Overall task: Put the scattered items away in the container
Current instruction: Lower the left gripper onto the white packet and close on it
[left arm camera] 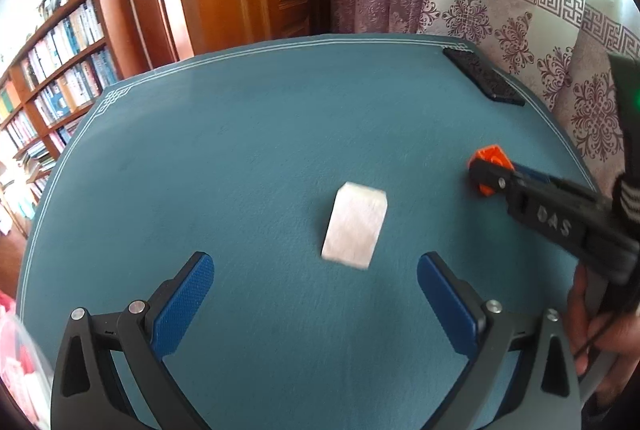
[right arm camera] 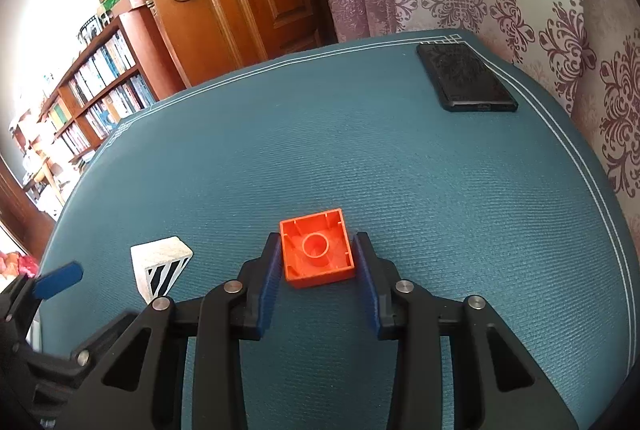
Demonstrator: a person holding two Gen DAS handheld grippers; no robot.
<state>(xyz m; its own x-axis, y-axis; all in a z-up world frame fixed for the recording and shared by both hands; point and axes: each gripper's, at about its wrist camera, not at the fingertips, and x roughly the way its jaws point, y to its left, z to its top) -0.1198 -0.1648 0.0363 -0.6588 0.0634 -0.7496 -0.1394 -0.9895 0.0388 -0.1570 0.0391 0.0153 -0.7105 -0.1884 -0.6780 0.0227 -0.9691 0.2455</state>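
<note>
While the right gripper (right arm camera: 316, 270) has its blue fingers (right arm camera: 269, 282) clamped on the orange brick (right arm camera: 318, 254) (hollow underside facing the camera), the left gripper (left arm camera: 314, 300) hangs over the teal desk (left arm camera: 240, 134) with fingers wide apart. The white block (left arm camera: 355, 228) lies on the desk left of the brick, ahead of the left fingers. A black phone (right arm camera: 466, 76) rests well beyond the brick, at the desk's far corner.

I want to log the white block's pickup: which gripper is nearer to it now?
Left. The left gripper is open just before the white block; the right gripper is off to its right, around the orange brick.
</note>
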